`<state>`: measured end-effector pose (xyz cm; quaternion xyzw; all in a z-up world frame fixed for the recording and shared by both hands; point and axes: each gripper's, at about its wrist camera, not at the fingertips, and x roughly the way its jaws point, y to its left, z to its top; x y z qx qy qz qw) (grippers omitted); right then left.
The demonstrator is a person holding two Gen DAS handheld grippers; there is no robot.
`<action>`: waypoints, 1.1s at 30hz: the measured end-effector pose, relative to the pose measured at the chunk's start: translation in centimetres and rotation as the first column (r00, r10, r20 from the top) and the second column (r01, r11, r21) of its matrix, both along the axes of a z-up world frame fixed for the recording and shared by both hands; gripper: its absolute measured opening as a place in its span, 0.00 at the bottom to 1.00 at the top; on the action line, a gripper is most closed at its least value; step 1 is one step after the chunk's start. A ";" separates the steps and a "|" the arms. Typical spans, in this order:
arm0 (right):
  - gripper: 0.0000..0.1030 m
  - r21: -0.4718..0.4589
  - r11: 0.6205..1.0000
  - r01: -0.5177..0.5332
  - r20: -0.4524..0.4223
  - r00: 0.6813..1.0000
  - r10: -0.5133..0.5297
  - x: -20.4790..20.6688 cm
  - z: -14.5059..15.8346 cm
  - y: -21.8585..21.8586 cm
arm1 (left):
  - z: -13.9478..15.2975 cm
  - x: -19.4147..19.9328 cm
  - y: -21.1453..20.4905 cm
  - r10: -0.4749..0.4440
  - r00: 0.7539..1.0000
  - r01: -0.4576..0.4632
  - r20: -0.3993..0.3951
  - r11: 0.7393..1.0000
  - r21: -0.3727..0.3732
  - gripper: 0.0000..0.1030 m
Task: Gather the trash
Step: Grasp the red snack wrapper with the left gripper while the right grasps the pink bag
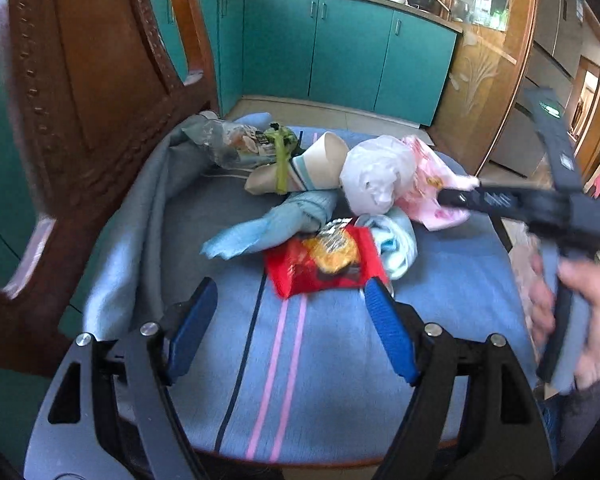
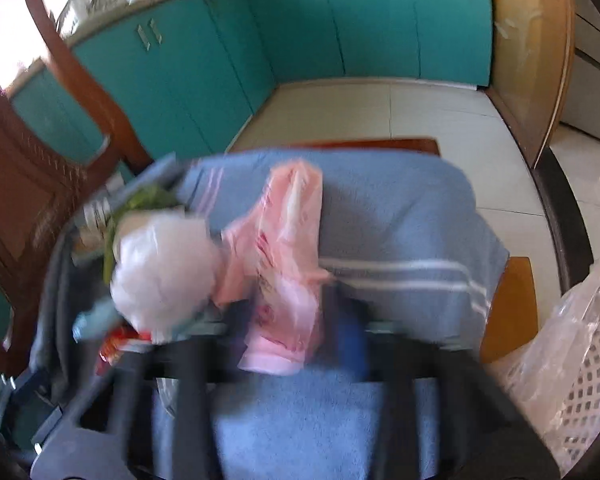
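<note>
Trash pile sits on the blue towel (image 1: 440, 280) covering the chair seat. Left gripper (image 1: 288, 312) is spread wide, the red snack wrapper (image 1: 324, 260) just past its fingertips, untouched. Right gripper (image 1: 444, 196) is pinched onto the pink bag (image 1: 424, 184).

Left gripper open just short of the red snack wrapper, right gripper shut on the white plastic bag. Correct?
Not quite. The right gripper is shut on the pink plastic bag, not the white plastic bag beside it; the left wrist view shows this. The left gripper is open just short of the red snack wrapper.
</note>
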<state>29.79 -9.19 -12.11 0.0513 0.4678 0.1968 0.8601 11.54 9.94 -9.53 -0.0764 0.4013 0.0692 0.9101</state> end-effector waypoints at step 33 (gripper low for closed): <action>0.74 -0.259 0.957 -0.129 0.080 0.985 0.154 -6.9 -1.2 1.2 | -2.7 1.1 1.8 0.032 0.995 -0.039 -0.089 0.996 -0.082 0.35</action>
